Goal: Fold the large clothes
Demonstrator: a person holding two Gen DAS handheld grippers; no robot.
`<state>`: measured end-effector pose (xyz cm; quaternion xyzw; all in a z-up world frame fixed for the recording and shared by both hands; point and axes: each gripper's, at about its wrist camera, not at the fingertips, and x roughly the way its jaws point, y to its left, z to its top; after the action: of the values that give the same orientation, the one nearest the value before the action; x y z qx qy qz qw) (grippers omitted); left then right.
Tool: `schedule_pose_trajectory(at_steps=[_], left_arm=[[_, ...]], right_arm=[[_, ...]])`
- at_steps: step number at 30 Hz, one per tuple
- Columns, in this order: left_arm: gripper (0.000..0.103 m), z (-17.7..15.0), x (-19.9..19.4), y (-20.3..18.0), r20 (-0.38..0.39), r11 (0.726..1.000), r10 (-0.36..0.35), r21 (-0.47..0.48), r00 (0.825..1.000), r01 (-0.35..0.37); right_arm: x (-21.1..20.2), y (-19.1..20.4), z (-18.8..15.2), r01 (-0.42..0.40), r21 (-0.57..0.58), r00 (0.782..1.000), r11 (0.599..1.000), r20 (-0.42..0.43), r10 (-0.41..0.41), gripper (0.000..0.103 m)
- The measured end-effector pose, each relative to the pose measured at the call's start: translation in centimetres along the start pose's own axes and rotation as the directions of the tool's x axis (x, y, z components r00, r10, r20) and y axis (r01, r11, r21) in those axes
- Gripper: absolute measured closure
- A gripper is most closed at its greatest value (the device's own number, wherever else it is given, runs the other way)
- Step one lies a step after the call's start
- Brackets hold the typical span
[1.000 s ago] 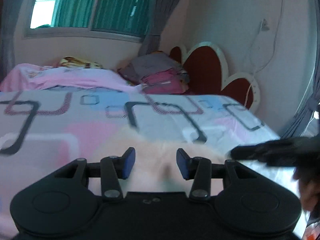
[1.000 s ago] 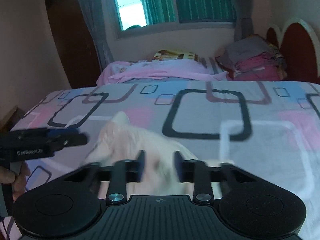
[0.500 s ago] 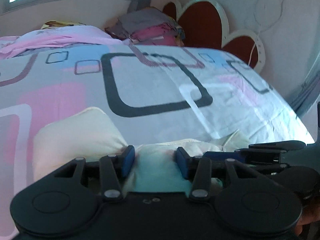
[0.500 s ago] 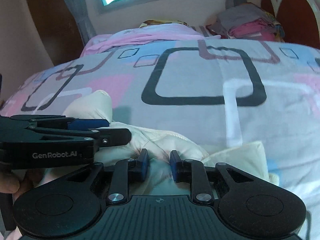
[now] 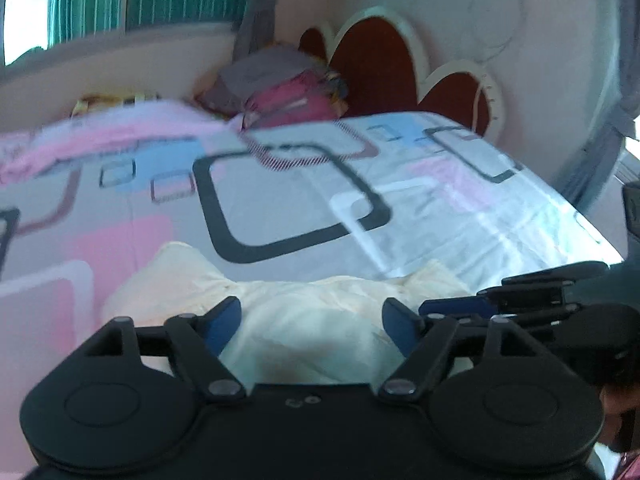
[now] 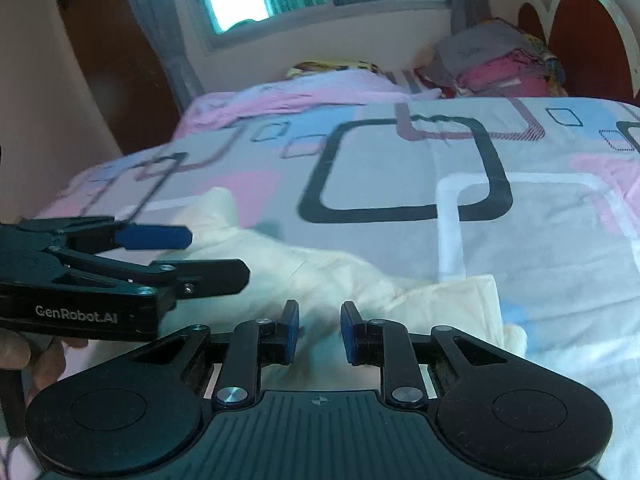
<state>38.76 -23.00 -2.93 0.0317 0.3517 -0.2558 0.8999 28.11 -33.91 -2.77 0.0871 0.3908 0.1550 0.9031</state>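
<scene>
A cream-white garment (image 5: 304, 320) lies bunched on the patterned bedsheet (image 5: 288, 208) at the near edge of the bed. It also shows in the right wrist view (image 6: 320, 276). My left gripper (image 5: 312, 316) is open wide just above the garment, holding nothing. My right gripper (image 6: 319, 330) is open with a narrower gap, low over the garment's near fold. The left gripper shows side-on in the right wrist view (image 6: 180, 256), to the left. The right gripper shows in the left wrist view (image 5: 520, 300), at the right.
A stack of folded clothes (image 6: 496, 64) sits at the far right by the red headboard (image 5: 380, 64). A pink blanket (image 6: 304, 92) lies along the far side under the window. The bed's right edge (image 5: 592, 236) drops off near a grey curtain.
Both grippers have opened and let go of the garment, which now rests on the bed. The left jaws spread much wider. Both cameras tilted up slightly.
</scene>
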Motion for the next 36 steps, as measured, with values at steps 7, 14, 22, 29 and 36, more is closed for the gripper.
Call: schedule_pose_trajectory(at_steps=[7,14,22,29,36], left_arm=[[0.031,-5.6,-2.6,-1.6,-0.043,0.995,-0.087,-0.061,0.995,0.084],[0.031,-6.4,-4.8,-3.1,-0.038,0.998,-0.063,-0.016,0.997,0.063],[0.030,-12.1,-7.9,-2.2,-0.088,0.994,-0.022,-0.106,0.996,0.013],[0.029,-12.4,-7.6,-2.1,-0.107,0.993,0.002,-0.114,0.994,-0.015],[0.001,-11.8,-8.7,-2.7,-0.083,0.976,0.186,-0.100,0.979,-0.194]], right_arm=[[-0.6,0.4,-4.1,-0.007,-0.020,0.999,1.000,-0.040,0.006,0.081],[-4.9,0.8,-4.3,-0.025,-0.039,0.999,0.999,-0.046,0.023,0.080],[-7.3,1.4,-11.6,-0.014,-0.013,0.987,1.000,-0.162,0.012,0.081],[-6.9,1.6,-11.5,-0.022,-0.007,0.983,1.000,-0.184,0.020,0.080],[-10.1,-2.3,-10.6,-0.005,0.202,1.000,0.979,0.024,0.001,0.000]])
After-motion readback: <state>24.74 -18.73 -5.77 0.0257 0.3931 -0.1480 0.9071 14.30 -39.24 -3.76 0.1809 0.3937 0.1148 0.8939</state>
